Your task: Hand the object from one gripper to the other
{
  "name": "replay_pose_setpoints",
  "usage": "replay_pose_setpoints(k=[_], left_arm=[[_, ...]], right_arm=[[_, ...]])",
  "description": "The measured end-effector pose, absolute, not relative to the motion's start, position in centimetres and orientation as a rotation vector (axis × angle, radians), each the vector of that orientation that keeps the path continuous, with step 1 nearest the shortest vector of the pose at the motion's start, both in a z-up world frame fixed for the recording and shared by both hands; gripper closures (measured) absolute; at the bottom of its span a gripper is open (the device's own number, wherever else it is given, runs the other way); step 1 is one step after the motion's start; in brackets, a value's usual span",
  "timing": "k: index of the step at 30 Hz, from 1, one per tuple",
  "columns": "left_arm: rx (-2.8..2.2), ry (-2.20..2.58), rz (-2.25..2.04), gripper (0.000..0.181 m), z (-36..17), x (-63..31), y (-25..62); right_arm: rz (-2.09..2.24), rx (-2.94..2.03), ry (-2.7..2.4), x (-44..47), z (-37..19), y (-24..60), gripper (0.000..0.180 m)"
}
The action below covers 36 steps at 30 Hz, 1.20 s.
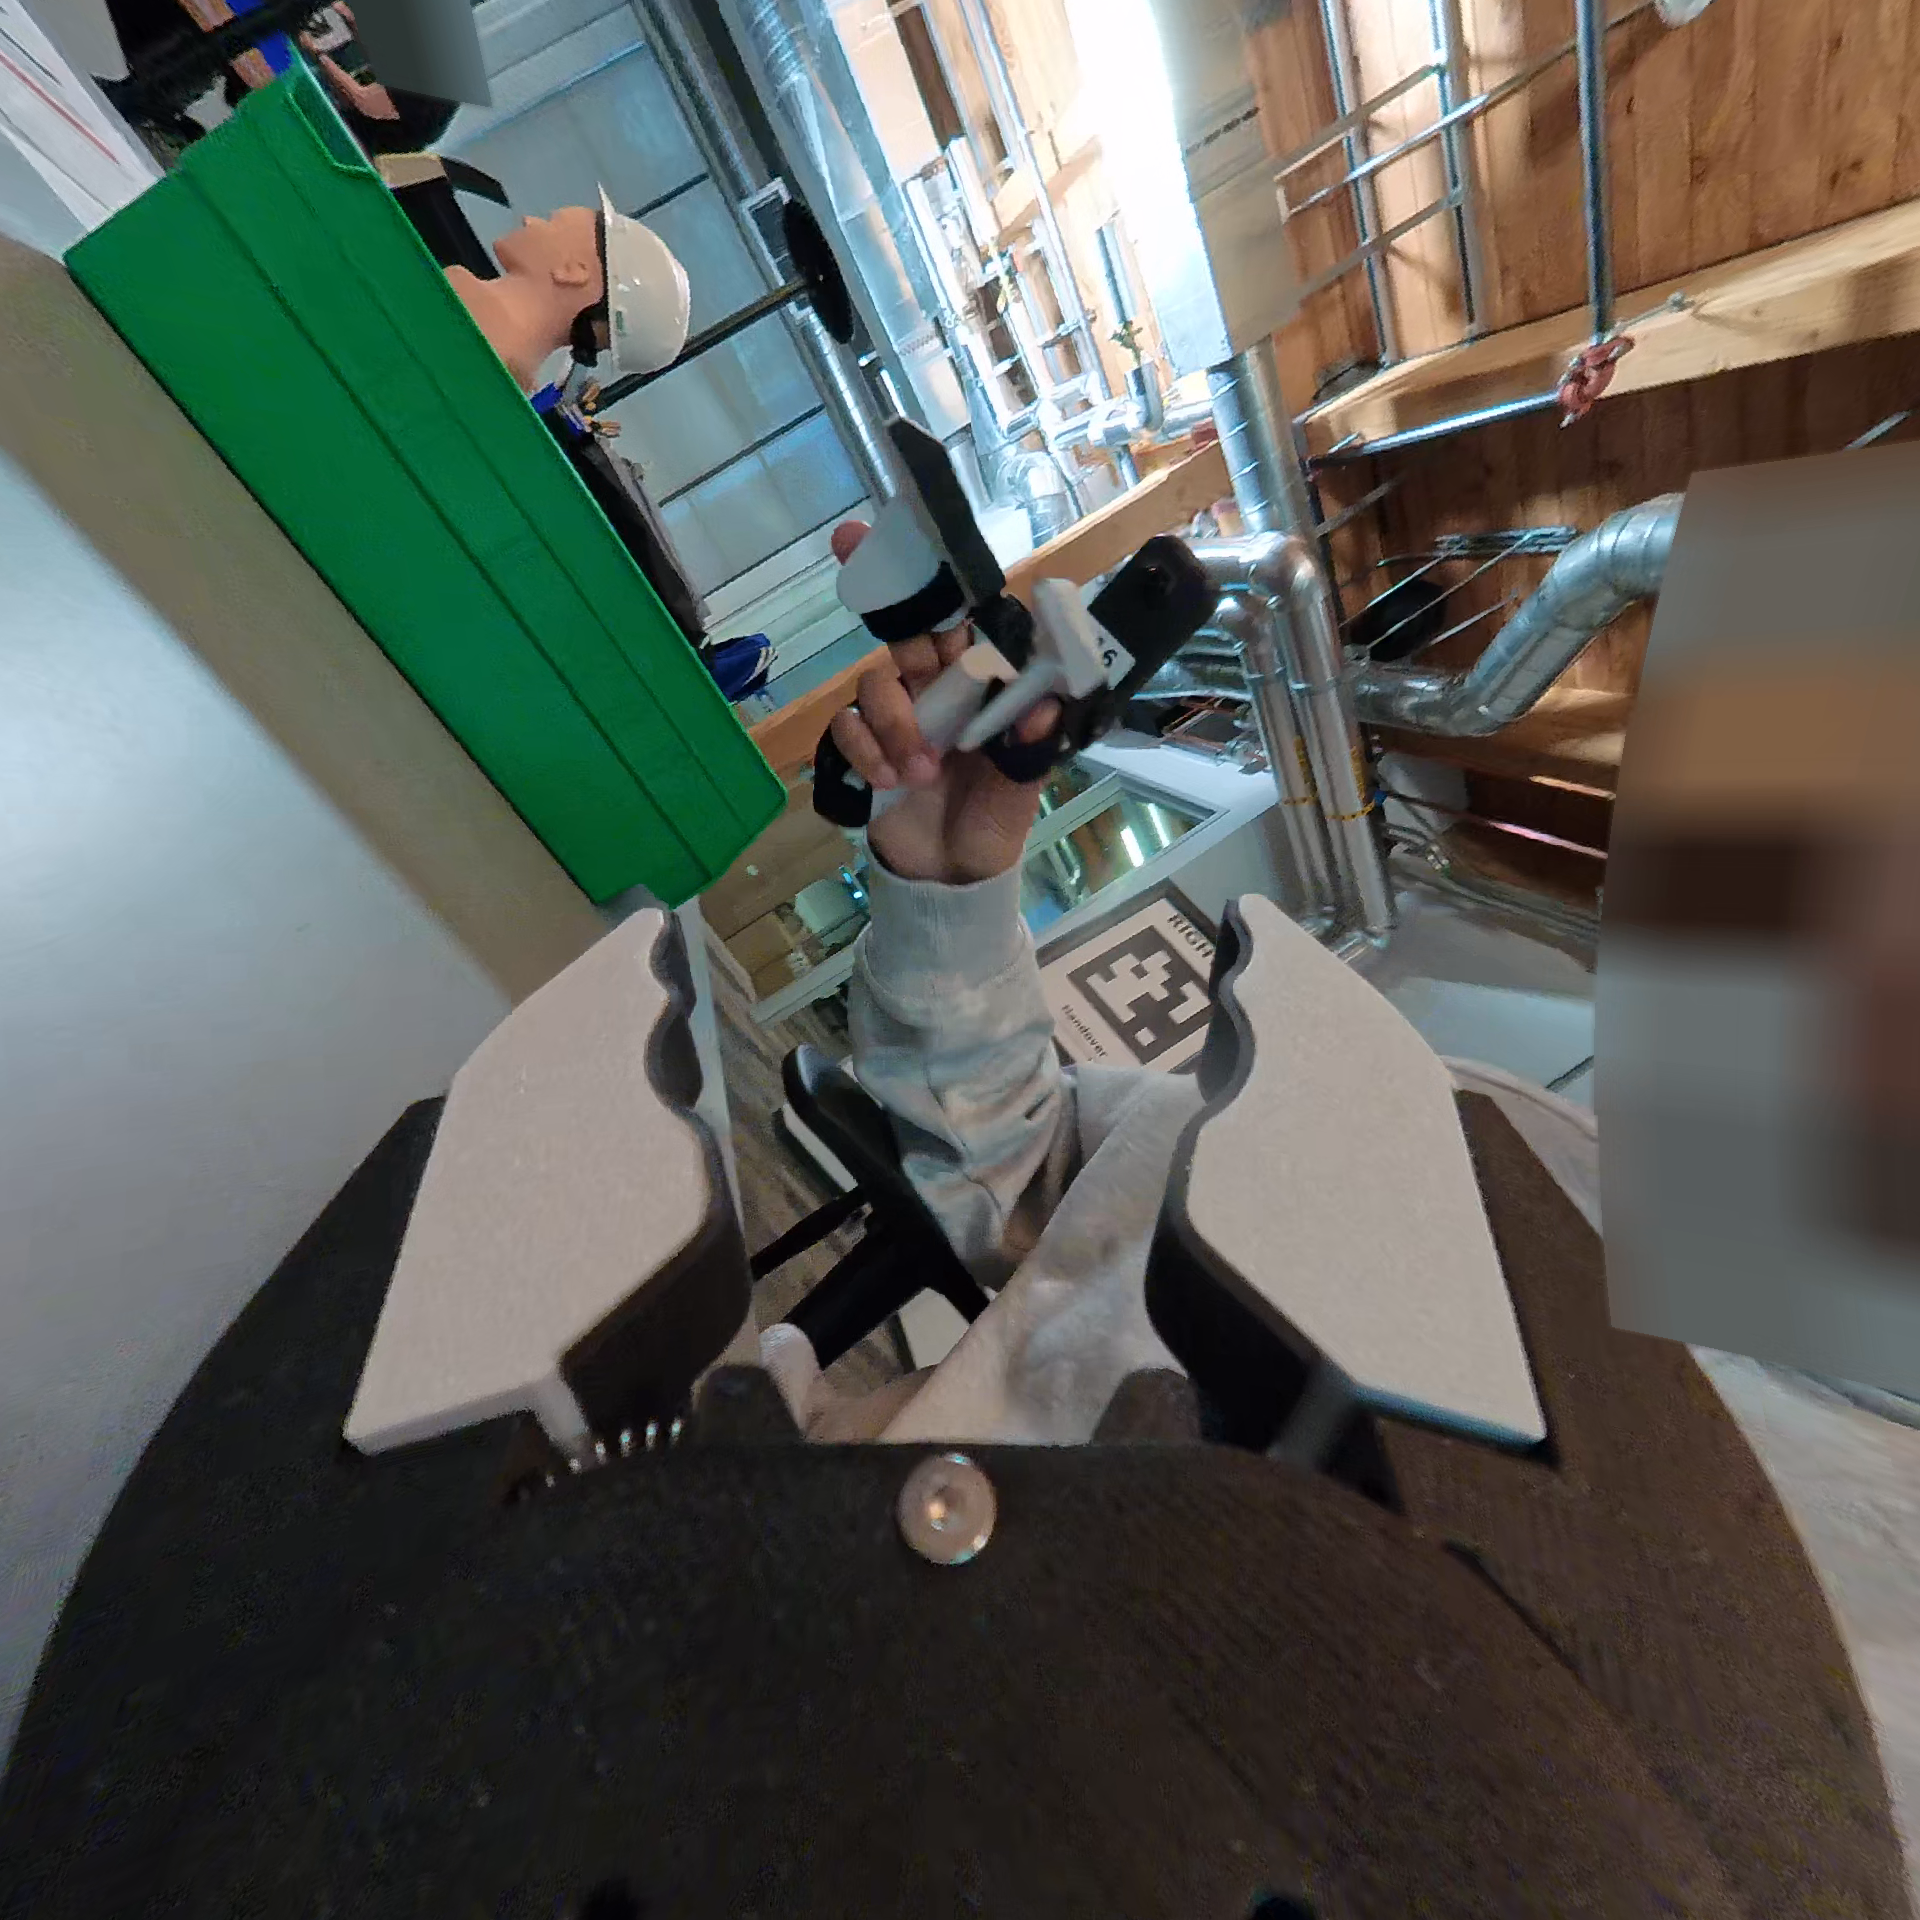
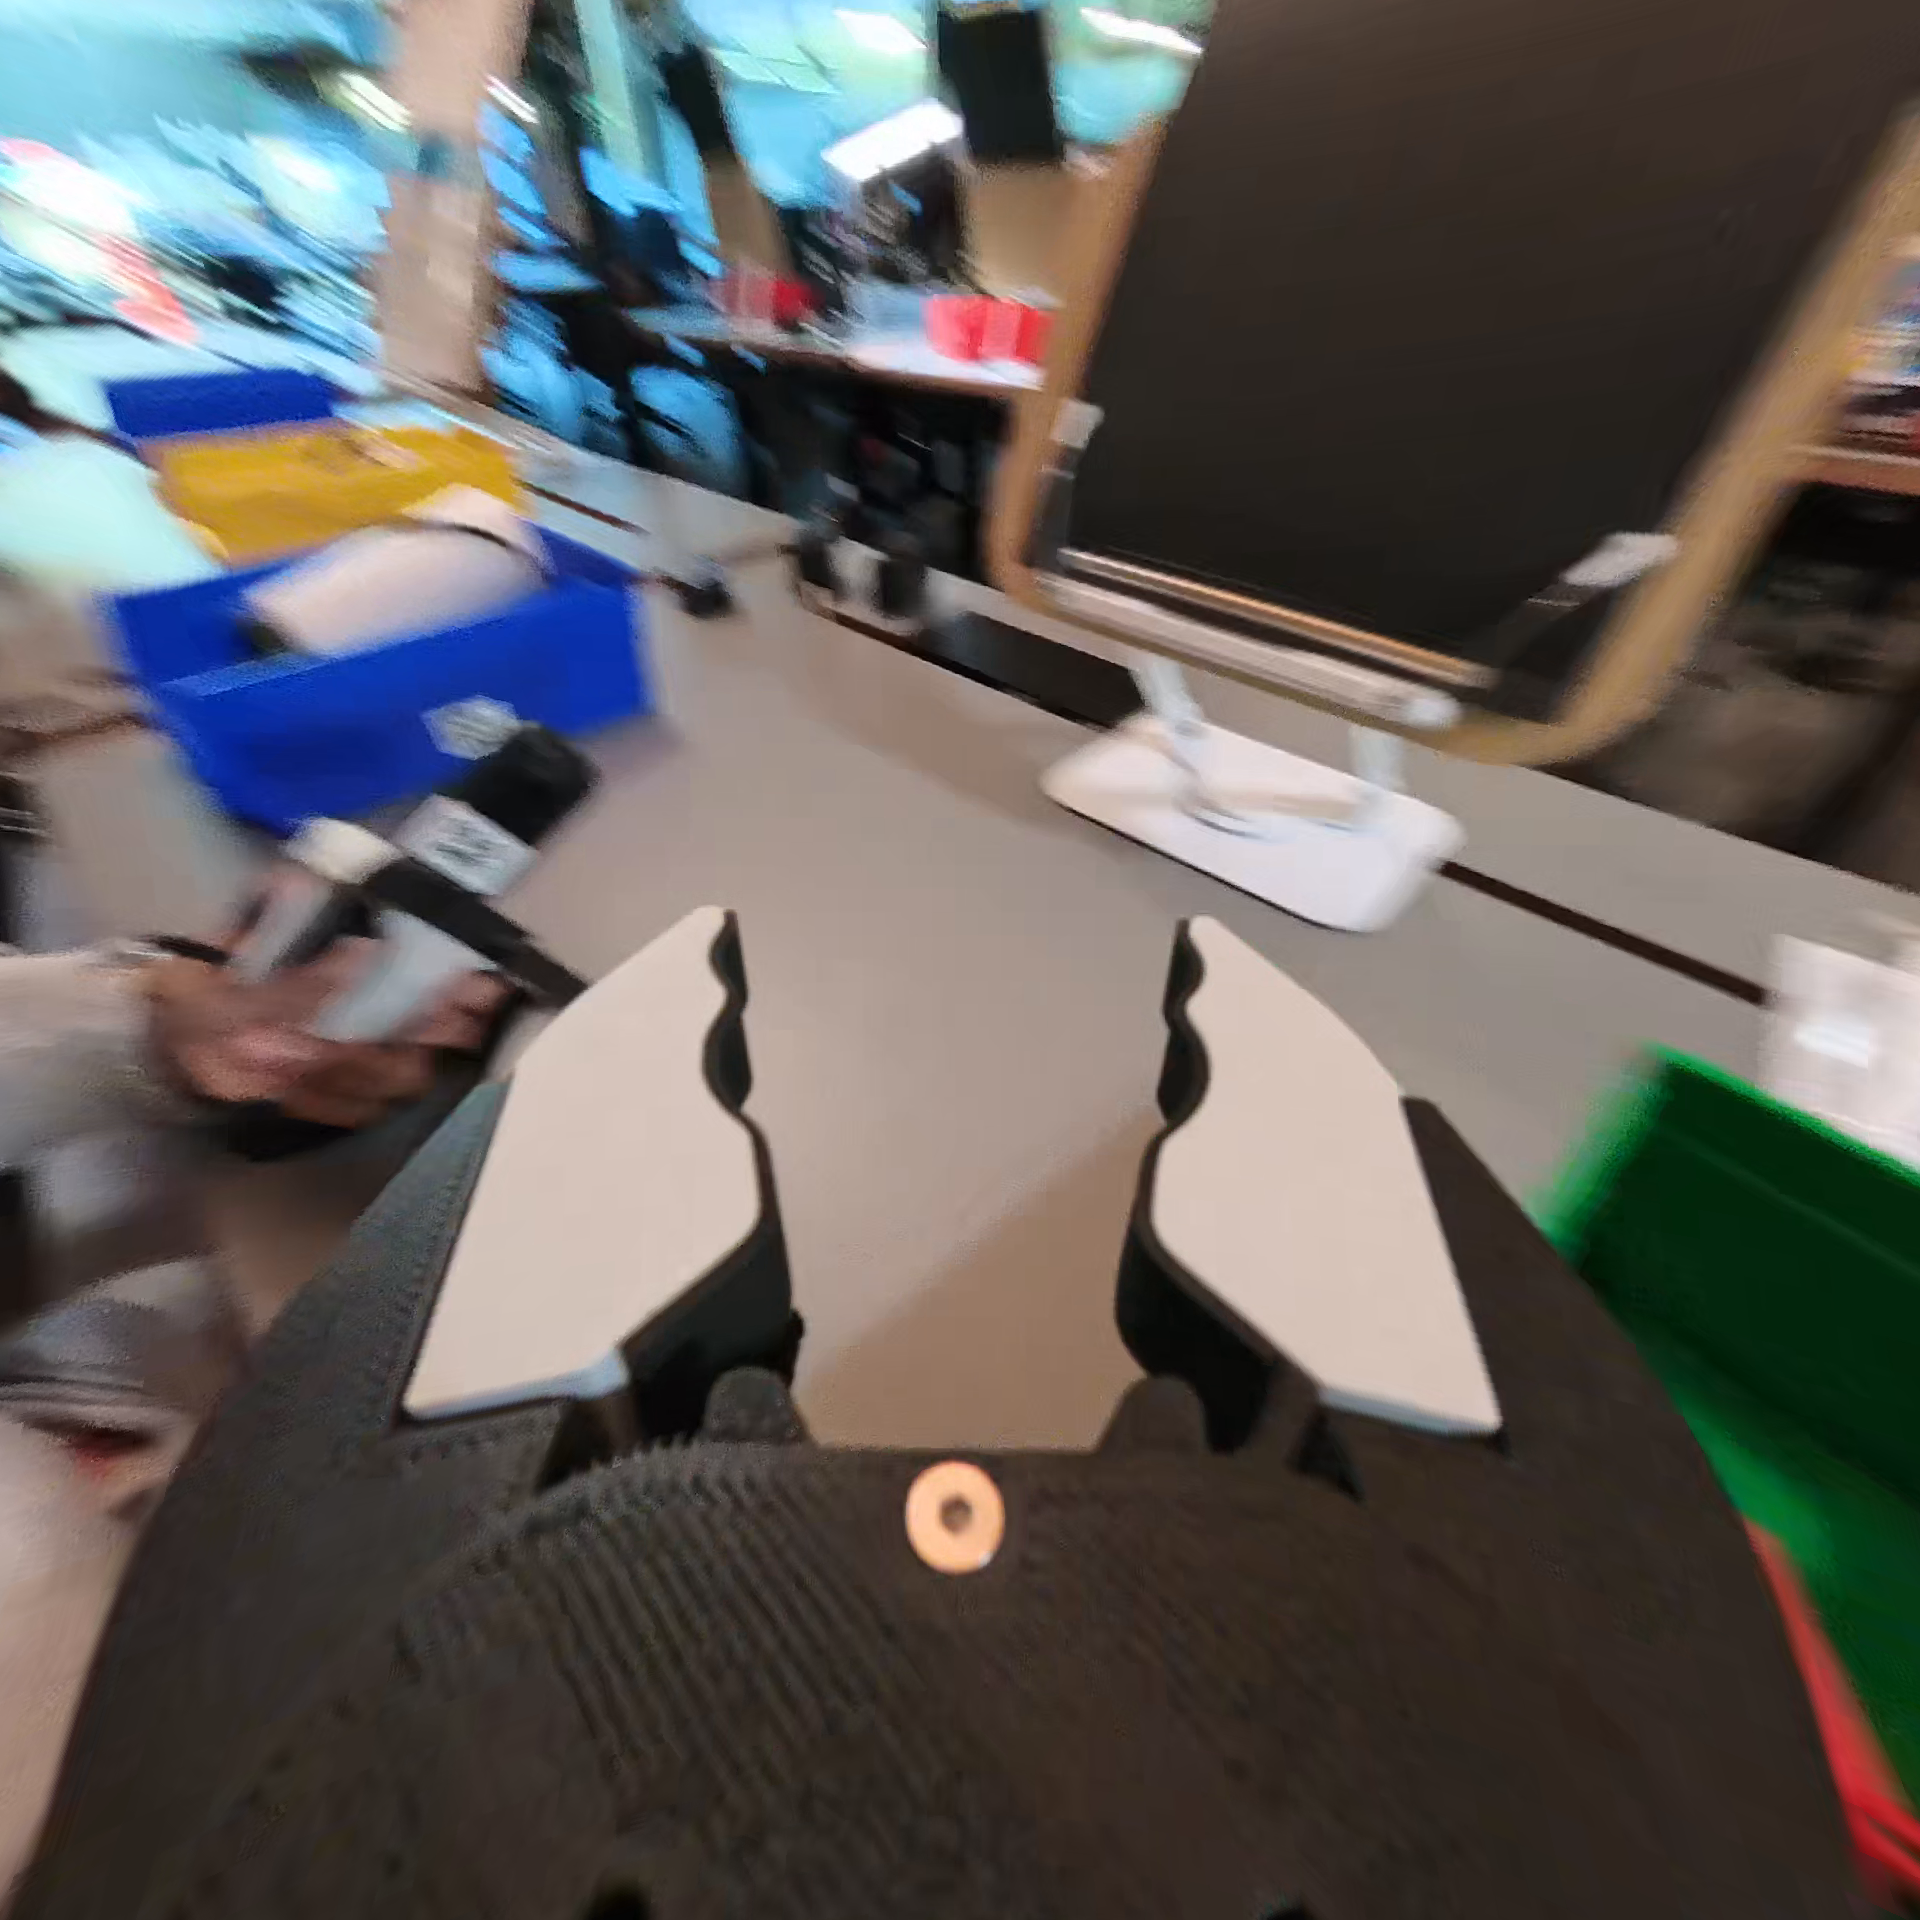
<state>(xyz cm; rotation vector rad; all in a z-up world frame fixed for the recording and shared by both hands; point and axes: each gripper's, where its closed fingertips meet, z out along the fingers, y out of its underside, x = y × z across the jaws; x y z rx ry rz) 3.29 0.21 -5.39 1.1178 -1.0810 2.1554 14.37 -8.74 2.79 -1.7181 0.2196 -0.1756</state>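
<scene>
My left gripper (image 1: pixel 951 935) is open and holds nothing; its view is rolled on its side. Beyond it a hand in a grey sleeve (image 1: pixel 956 1039) holds up the right gripper's body (image 1: pixel 1018 644), well away from my left fingers. My right gripper (image 2: pixel 956 930) is open and empty above a grey table (image 2: pixel 935 831); this view is blurred by motion. The left gripper's body (image 2: pixel 436 883), held in a hand, shows at its left edge. I see no object for the handover in either gripper's jaws.
A green bin (image 1: pixel 416 499) lies close on the left, and also shows in the right wrist view (image 2: pixel 1745 1226) at lower right. A blue bin (image 2: pixel 395 675) and a yellow bin (image 2: pixel 322 488) stand at far left. A white stand base (image 2: pixel 1247 831) carries a dark panel (image 2: pixel 1455 312). A square marker sheet (image 1: pixel 1138 987) lies on the table.
</scene>
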Motion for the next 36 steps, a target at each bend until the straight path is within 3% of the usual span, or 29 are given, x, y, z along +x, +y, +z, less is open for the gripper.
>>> replay_pose_setpoints(k=[5,9,12,15,19,22,25,31,33,36], left_arm=[[1.156,-1.247,2.18,0.091,-5.7,3.2,0.1],[1.242,-1.382,2.254,0.114,-5.8,3.7,1.4],[1.374,-1.449,2.314,0.142,-5.9,4.5,3.8],[1.455,-1.464,2.411,0.166,-4.3,4.6,6.8],[1.652,-1.536,2.536,0.18,-1.5,3.8,12.4],[1.813,-1.584,2.605,0.171,1.2,2.3,17.5],[2.204,-1.697,2.508,0.142,2.2,0.3,24.3],[3.264,-1.756,1.675,0.102,-1.1,-8.3,39.6],[3.43,-1.681,1.34,0.095,-3.4,-11.4,42.8],[3.515,-1.486,1.228,0.087,-4.8,-14.4,45.1]], right_arm=[[0.028,-1.798,0.051,6.9,-4.9,-1.8,0.118],[0.047,-1.908,-0.054,4.4,-10.0,0.3,0.133],[0.065,-1.945,-0.086,4.1,-11.1,0.7,0.144],[0.09,-1.941,-0.071,4.2,-11.0,0.7,0.144],[0.122,-1.911,-0.059,4.2,-10.6,0.4,0.139],[0.143,-1.917,-0.057,4.2,-10.7,0.4,0.139],[0.143,-1.933,-0.066,4.0,-11.0,0.5,0.138],[0.105,-1.97,-0.111,3.5,-11.5,0.6,0.139],[0.09,-1.989,-0.127,3.3,-11.8,0.7,0.139],[0.056,-2.024,-0.158,3.1,-12.4,0.8,0.139]])
